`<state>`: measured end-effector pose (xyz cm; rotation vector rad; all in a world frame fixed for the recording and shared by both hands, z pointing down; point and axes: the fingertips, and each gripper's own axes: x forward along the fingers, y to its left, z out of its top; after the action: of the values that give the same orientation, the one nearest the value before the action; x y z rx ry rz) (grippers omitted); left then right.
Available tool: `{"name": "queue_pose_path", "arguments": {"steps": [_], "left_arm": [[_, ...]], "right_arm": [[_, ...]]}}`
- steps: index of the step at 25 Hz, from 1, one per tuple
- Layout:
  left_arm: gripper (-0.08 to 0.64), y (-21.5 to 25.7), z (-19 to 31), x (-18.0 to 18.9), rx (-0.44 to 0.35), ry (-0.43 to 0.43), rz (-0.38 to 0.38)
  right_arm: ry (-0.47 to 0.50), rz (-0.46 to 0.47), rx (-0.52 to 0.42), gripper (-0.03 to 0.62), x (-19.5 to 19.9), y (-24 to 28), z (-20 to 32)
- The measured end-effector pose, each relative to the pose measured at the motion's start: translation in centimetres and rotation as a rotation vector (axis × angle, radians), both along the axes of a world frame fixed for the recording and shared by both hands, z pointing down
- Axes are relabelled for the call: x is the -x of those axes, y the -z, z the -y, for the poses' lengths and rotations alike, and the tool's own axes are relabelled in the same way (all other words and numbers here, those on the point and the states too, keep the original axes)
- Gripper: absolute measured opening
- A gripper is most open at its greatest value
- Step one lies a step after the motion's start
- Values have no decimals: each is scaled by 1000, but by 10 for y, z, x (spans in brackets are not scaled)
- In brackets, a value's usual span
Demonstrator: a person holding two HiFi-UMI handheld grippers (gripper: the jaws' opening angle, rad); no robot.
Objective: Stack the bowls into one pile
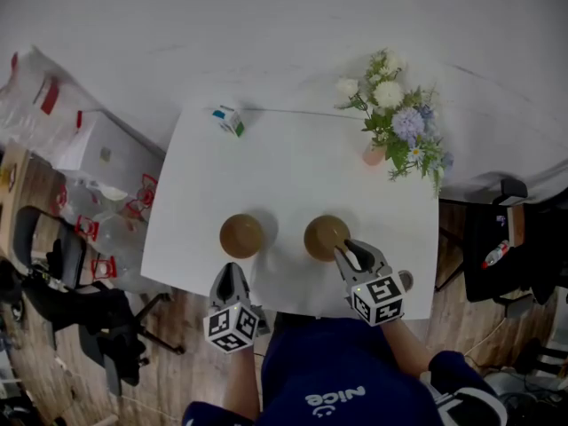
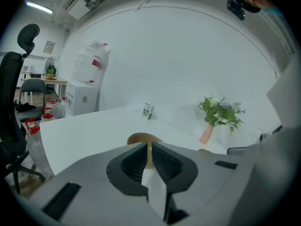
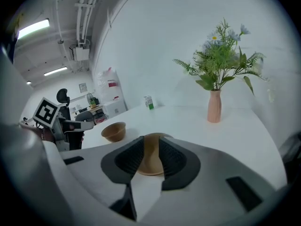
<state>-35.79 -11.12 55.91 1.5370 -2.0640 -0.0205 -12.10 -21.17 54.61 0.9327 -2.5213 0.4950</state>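
So L gripper (image 2: 149, 149) jaws together; R gripper (image 3: 150, 144) jaws spread, bowl (image 3: 150, 165) between; unclear overhead.

- Shirt (image 1: 330, 368): dark blue, with white lettering across the chest and sleeves of the same blue.
- Left gripper (image 1: 229, 272): a smooth grey shell that narrows to the tip, lined in black.
- Right gripper (image 1: 348, 250): the same grey shell and black lining.
- Cube (image 1: 232, 327) on the left gripper and the right one's cube (image 1: 378, 298): white faces with black square markers.
- Pads (image 2: 135, 163): black, finely ribbed rubber.
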Motion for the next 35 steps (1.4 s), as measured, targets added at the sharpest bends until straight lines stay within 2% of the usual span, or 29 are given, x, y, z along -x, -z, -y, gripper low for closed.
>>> {"name": "queue_pose_path", "arguments": {"steps": [1, 2, 3, 4, 10, 15, 22, 25, 27, 35], "left_arm": [[25, -2, 3, 5, 5, 4, -11], [57, -5, 6, 9, 12, 6, -27], [118, -9, 10, 14, 22, 7, -42], [137, -12, 14, 19, 35, 9, -51], [137, -32, 37, 48, 111, -13, -56], [135, -56, 50, 60, 219, -35, -56], [135, -79, 52, 64, 309, -3, -75], [124, -82, 51, 65, 329, 24, -73], [53, -82, 50, 67, 346, 44, -54], [34, -67, 53, 60, 309, 55, -52]], "right_arm": [[-14, 5, 4, 104, -2, -2, -4], [-33, 15, 11, 81, -4, -5, -9], [-55, 29, 25, 67, -6, -8, -13], [-75, 46, 42, 62, -8, -11, -17], [-135, 58, 55, 54, -19, -14, -27], [-165, 56, 67, 51, -25, -17, -32], [-173, 63, 69, 49, -30, -17, -33], [-180, 67, 78, 48, -34, -19, -31], [-178, 69, 81, 47, -34, -20, -30], [-142, 63, 76, 46, -32, -19, -30]]}}
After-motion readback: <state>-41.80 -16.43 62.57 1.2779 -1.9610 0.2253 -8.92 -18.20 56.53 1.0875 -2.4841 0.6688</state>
